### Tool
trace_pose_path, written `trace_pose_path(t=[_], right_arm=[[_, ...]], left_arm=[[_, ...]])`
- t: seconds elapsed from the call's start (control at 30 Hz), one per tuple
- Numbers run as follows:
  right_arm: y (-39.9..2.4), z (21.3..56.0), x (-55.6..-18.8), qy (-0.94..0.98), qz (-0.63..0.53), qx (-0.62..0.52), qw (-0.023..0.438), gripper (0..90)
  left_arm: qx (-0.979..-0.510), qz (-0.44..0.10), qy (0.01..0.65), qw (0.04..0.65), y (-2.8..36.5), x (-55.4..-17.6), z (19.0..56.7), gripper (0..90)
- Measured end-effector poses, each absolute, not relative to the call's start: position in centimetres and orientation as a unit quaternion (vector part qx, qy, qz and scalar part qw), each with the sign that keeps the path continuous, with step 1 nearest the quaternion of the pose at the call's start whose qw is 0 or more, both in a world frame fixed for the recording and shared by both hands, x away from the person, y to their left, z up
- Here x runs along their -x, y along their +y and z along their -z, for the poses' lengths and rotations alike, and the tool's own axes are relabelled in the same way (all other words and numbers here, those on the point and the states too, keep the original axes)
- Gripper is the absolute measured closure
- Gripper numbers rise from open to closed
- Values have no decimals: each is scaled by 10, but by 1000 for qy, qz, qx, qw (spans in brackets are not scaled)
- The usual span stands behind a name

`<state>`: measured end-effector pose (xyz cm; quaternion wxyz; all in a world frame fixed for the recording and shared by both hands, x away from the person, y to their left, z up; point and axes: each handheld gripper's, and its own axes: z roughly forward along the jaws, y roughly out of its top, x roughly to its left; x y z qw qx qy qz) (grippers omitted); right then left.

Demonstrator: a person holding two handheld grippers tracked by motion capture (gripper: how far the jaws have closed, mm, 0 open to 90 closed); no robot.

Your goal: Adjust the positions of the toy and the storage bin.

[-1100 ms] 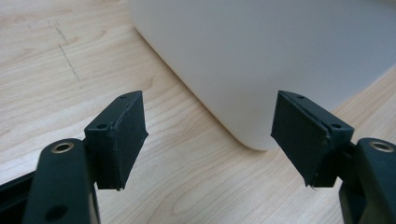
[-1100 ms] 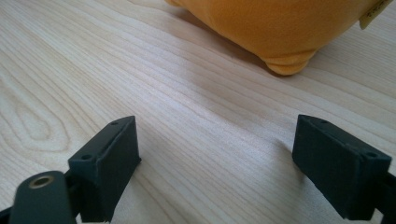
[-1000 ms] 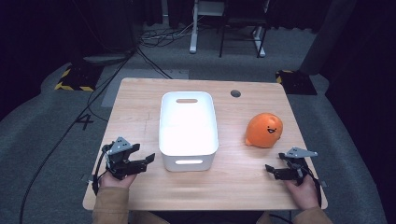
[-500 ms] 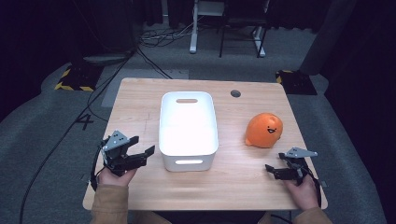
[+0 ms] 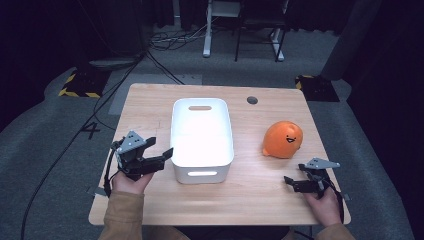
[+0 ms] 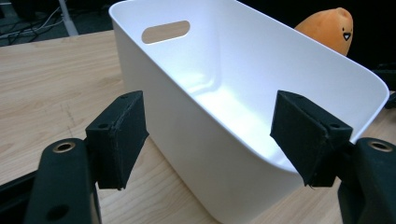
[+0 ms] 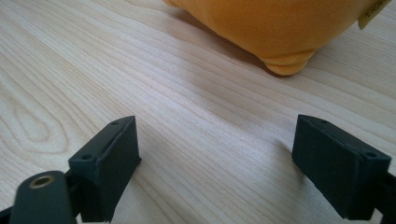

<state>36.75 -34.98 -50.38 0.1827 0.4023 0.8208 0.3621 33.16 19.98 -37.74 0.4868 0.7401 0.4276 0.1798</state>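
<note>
Two matte-black tools (image 5: 159, 152) (image 5: 291, 183) — glossy white rectangular tub (image 5: 202, 135), plush orange toy (image 5: 283, 140).

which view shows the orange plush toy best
The high view: the whole orange plush toy sits on the table right of the white bin, face showing. The left gripper view catches just its top behind the bin's rim. The right gripper view shows its underside close up.

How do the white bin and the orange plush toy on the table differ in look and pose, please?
The white bin is a hard, open, rectangular container with handle cut-outs; the orange plush toy is soft, rounded and has a printed face. The bin stands at the table's middle, while the toy lies to its right. The bin looks larger. Both rest on the wooden table, held by neither tongs.
</note>
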Motion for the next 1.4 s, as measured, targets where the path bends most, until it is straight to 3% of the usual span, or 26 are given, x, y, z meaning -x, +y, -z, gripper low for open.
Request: trace_pose_path(t=[0.4, 0.77, 0.93, 1.4], right_arm=[[-349, 504, -367, 820, -362, -405, 182, 148], [-349, 504, -367, 820, -362, -405, 183, 148], [-349, 504, -367, 820, -362, -405, 182, 148], [-349, 504, -367, 820, -361, -405, 182, 148]], left_arm=[[-749, -172, 439, 466, 179, -347, 394, 277], [-756, -164, 439, 456, 168, -348, 406, 333], [-757, -176, 437, 453, 167, -343, 404, 379], [-771, -161, 408, 461, 143, -314, 403, 359]])
